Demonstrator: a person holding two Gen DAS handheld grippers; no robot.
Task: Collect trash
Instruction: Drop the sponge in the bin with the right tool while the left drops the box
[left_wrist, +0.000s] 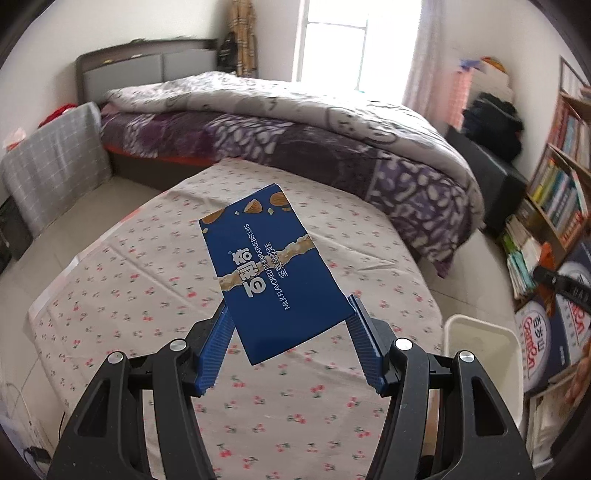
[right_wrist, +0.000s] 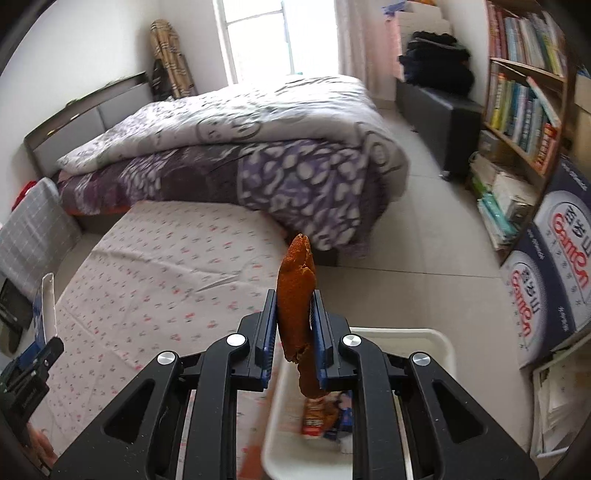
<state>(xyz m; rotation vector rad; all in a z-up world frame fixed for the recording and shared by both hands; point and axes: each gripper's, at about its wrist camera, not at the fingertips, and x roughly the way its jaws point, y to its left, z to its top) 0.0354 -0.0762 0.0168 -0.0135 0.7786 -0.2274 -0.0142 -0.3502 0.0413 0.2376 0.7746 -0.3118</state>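
My left gripper is shut on a blue biscuit box, held flat and tilted above the floral tablecloth. In the right wrist view that box shows edge-on at the far left. Between the blue pads of my right gripper, which is shut, stands a crumpled orange-brown scrap, its lower end hanging below them. A white bin sits just below and to the right of the right gripper, with wrappers inside. The same bin appears right of the table in the left wrist view.
A bed with a purple and white quilt stands beyond the table. A bookshelf, stacked books and large printed cartons line the right side. A grey checked cushion leans at the left. Tiled floor lies between bed and shelf.
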